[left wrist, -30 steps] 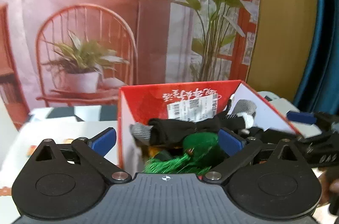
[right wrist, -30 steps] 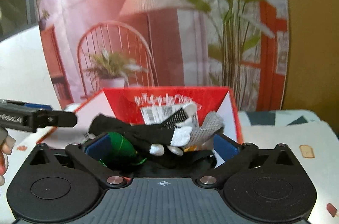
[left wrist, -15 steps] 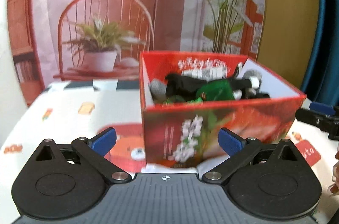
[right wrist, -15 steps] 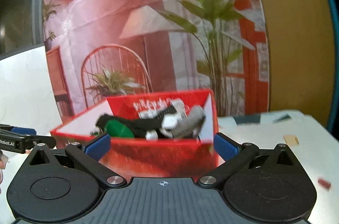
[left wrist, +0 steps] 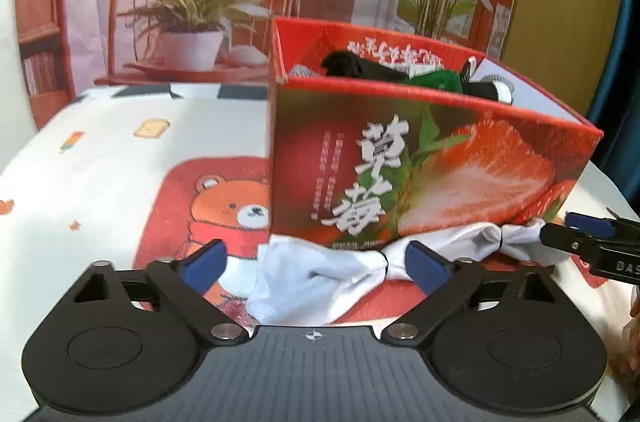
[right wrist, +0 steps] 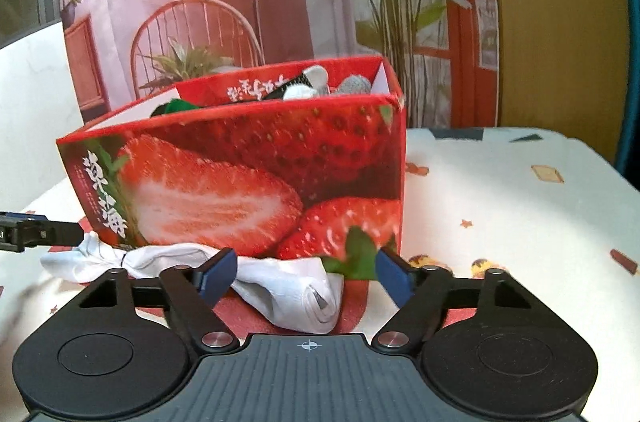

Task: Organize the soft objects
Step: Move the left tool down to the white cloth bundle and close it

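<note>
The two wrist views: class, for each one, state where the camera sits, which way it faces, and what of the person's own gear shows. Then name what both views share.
Left wrist: sits on the left gripper, low over the table, facing the strawberry box; its open blue-tipped fingers show, with the right gripper at right.
Right wrist: sits on the right gripper, facing the box's other end; the left gripper shows at left.
Shared: the box, the white socks, and the tablecloth.

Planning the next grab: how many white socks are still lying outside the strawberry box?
2. The white socks, tied together, lie on the tablecloth against the strawberry box front: one between the left gripper's open fingers, one before the open right gripper. Others may be hidden behind the box.
</note>
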Motion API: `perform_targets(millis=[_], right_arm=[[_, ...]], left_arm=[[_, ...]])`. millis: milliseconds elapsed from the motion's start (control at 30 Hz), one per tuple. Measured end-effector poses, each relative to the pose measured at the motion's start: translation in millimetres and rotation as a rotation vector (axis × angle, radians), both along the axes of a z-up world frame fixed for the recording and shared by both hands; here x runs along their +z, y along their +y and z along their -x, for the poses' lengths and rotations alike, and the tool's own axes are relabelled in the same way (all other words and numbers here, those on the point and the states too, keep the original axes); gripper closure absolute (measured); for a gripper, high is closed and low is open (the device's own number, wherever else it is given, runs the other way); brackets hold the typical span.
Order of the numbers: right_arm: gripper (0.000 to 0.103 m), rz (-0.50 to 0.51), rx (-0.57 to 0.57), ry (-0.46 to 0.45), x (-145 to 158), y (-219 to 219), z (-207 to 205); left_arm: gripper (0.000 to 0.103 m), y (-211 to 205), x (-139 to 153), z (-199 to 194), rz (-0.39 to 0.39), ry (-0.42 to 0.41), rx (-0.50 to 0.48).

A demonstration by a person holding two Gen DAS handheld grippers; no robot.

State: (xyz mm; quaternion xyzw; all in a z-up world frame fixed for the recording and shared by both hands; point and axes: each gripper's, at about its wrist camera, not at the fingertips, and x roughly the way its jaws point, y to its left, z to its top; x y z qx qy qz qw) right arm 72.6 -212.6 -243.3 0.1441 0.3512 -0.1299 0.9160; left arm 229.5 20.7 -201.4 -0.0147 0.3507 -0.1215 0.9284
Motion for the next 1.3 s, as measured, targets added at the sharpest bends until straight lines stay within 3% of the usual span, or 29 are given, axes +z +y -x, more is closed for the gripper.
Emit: perform_targets(millis=[100,167,233,367,533,1300], right_arm=[[0.051,-0.008,0.003,0.018,-5,-2,-2],[0.056,-0.003,0.009,0.029,-8,-1,-4],[0.063,-0.011,0.015,0.050,-11,-1,-6],[0.066,-0.011,0.010,0.047,-11,-1,-5],[0.074,-0.009,0.046,0.063,-13,1,-8],[0.075,-0.021,0.042,0.089,-16,-1,-13]], left_arm=[[0.025,0,-7,-3,0.008,0.026,-0.004],[0.043,0,-11,-3,0.015,0.047,-0.005],[0.052,0,-15,-4,0.015,0.064,-0.010],[0.059,2,-19,-3,0.024,0.063,-0.015],[0.063,3,-21,-2,0.026,0.063,-0.022],[0.063,0,-30,10,0.016,0.005,-0.019]])
